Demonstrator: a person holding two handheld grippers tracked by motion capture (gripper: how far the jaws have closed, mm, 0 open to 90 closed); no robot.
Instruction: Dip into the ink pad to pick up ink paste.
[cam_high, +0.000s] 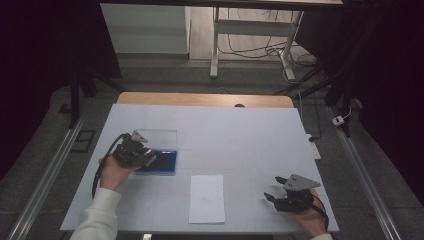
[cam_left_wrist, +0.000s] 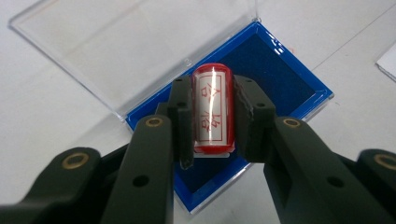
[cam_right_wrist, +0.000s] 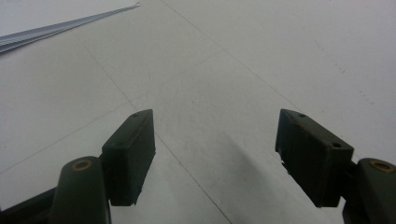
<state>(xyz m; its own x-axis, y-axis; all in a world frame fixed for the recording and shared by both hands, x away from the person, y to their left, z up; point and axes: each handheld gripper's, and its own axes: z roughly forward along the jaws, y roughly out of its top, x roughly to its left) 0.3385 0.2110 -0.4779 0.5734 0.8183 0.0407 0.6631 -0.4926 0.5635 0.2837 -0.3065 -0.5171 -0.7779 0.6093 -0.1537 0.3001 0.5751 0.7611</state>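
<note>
Red stamp (cam_left_wrist: 213, 108) clamped in left gripper (cam_left_wrist: 213, 122) above the blue ink pad (cam_left_wrist: 289, 74); paper (cam_high: 207, 198) looks unstamped; right gripper (cam_right_wrist: 215, 156) gapes idle

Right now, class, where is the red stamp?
The red stamp sits clamped in the left gripper, above the open blue ink pad case, at the table's left side.

One stamp (cam_left_wrist: 213, 109), one blue ink pad case (cam_left_wrist: 289, 81), one paper sheet (cam_high: 207, 198), two grippers

Left gripper (cam_high: 149, 159) over blue case (cam_high: 165, 163); paper (cam_high: 207, 198) central.
</note>
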